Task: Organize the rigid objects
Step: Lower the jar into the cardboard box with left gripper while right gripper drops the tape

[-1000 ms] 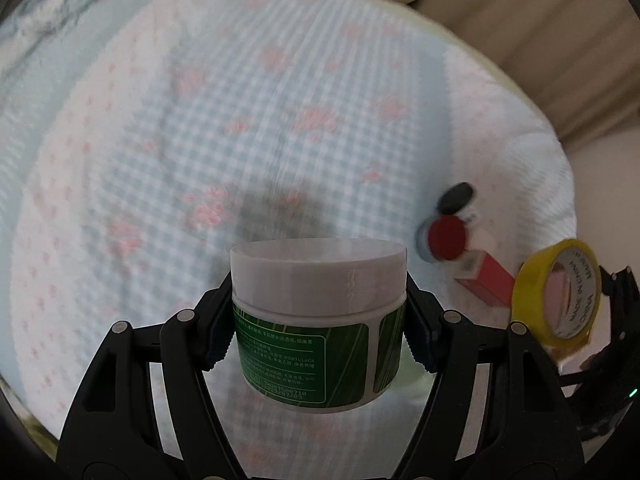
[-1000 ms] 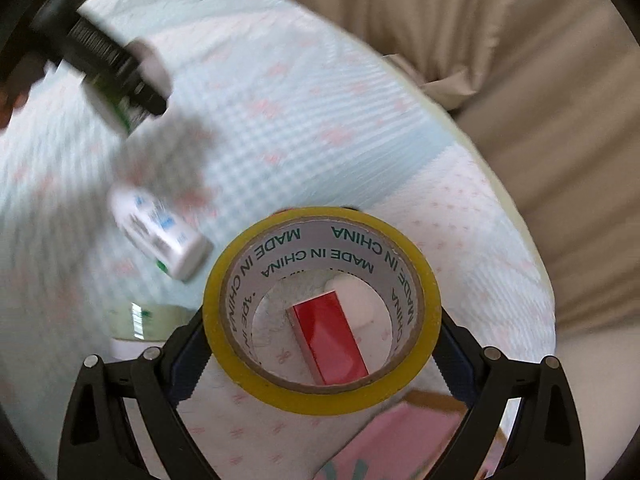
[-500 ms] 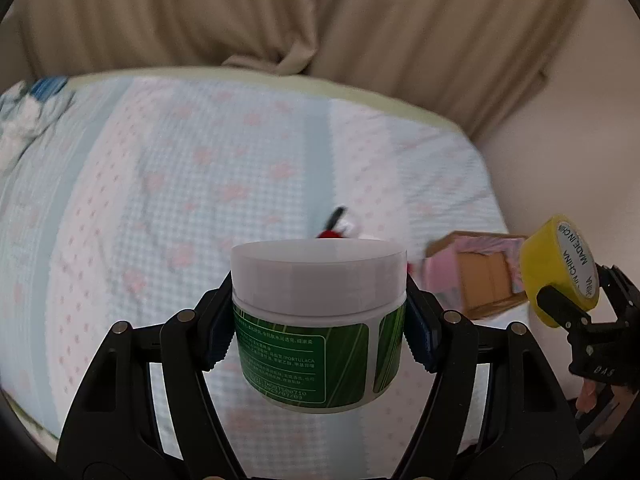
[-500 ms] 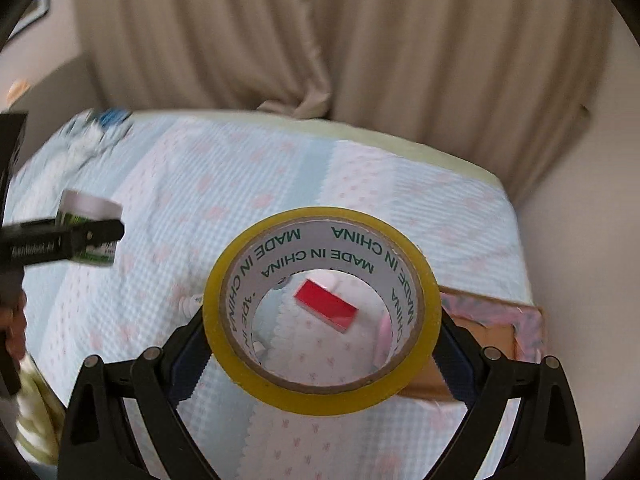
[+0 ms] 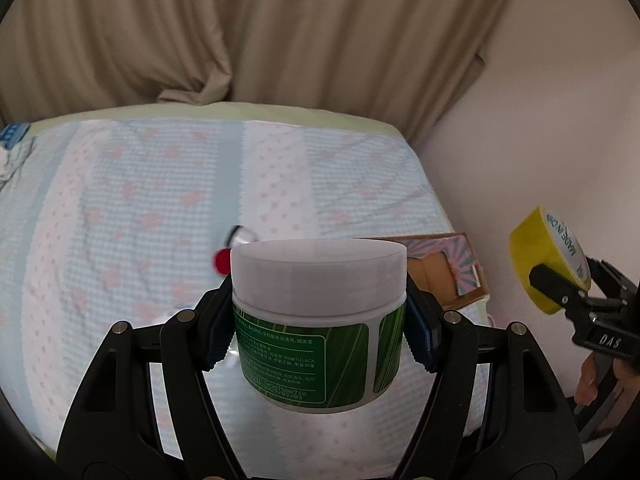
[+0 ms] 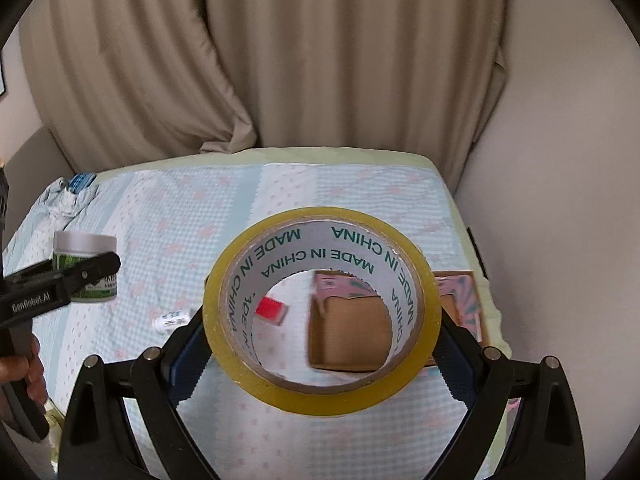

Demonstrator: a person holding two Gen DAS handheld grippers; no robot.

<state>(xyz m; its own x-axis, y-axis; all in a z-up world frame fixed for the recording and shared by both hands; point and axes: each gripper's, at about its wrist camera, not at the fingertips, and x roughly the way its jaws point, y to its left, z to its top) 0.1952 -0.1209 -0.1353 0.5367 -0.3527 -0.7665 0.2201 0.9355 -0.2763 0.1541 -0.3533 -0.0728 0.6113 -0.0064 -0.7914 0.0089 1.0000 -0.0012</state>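
Both loads lifted higher off bed (image 6: 168, 216) than before. My left fingers (image 5: 319, 325) clamp jar (image 5: 318, 320) upright; right fingers (image 6: 320, 344) grip tape roll (image 6: 320, 336), bore facing forward.

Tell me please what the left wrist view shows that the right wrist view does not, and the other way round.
Only the left wrist view shows a small red round thing on the bed.

Only the right wrist view shows a red flat box and a small white bottle lying on the bed.

Both show the green jar in the left gripper, the yellow tape roll in the right gripper, and the cardboard box.
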